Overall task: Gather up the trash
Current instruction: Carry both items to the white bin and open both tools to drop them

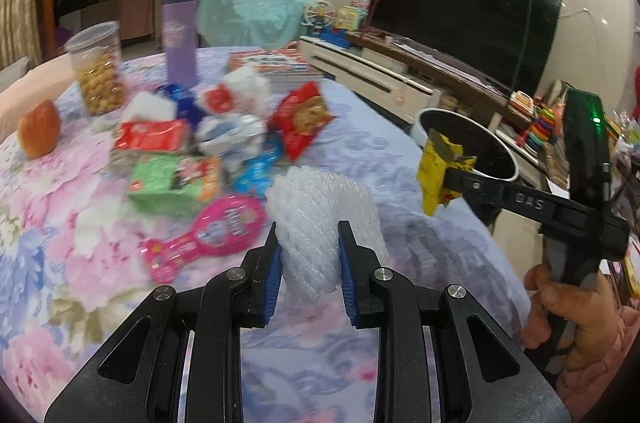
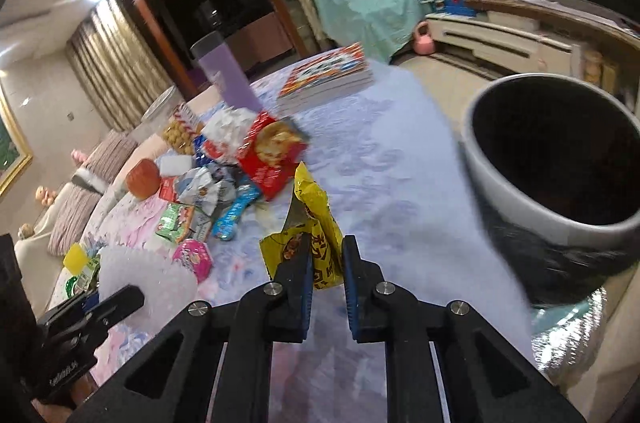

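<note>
My left gripper point(image 1: 308, 229) is shut on a wad of clear bubble wrap point(image 1: 320, 219), held above the flowered tablecloth point(image 1: 60, 263). My right gripper point(image 2: 326, 243) is shut on a yellow snack wrapper point(image 2: 316, 223); in the left wrist view it point(image 1: 434, 175) hangs in front of the white-rimmed black bin point(image 1: 492, 151). In the right wrist view the bin point(image 2: 552, 159) is at the right, just beyond the table edge. A pile of wrappers lies on the table: a red cookie bag point(image 1: 302, 119), a green packet point(image 1: 172, 183), a pink packet point(image 1: 224, 227), crumpled foil point(image 1: 232, 135).
An apple point(image 1: 40, 129), a jar of snacks point(image 1: 98, 71), a purple bottle point(image 1: 180, 35) and stacked books point(image 1: 276, 63) stand on the far part of the table. A TV point(image 1: 464, 11) on a low cabinet is behind the bin.
</note>
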`<state>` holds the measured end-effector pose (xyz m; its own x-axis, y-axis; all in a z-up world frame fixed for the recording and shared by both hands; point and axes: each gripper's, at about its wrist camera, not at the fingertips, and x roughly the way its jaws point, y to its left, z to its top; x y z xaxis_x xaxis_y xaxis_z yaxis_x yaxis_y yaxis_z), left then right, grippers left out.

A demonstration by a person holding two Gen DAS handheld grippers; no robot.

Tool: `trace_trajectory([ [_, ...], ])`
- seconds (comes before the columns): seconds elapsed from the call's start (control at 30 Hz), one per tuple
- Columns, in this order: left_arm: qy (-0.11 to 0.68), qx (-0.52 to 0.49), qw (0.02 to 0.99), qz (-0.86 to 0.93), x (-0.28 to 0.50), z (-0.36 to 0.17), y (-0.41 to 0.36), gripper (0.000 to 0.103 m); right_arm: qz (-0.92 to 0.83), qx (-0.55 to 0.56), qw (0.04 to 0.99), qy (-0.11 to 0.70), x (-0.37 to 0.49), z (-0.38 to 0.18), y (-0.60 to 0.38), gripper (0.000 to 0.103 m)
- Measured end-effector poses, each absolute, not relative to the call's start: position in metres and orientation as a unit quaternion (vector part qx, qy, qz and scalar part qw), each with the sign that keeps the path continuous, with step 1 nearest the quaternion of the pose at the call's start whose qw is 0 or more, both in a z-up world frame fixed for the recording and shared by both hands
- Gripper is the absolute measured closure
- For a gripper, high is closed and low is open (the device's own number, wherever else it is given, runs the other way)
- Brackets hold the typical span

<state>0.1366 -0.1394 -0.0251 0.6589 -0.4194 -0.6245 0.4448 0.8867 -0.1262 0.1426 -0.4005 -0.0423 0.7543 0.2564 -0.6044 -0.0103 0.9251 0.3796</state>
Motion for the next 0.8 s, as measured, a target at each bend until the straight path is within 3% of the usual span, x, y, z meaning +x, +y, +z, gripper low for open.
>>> trace_trajectory([
  [0.4, 0.335, 0.040, 0.893, -0.297, 0.141, -0.015, -0.216, 0.079, -0.001, 0.206, 0.928, 0.312, 0.102, -0.027, -0.476, 0.090],
  [0.8, 0.327, 0.058, 0.880, -0.339, 0.165, 0.002, -0.294, 0.079, -0.035, 0.214, 0.927, 0.307, 0.116, -0.020, -0.532, 0.089],
])
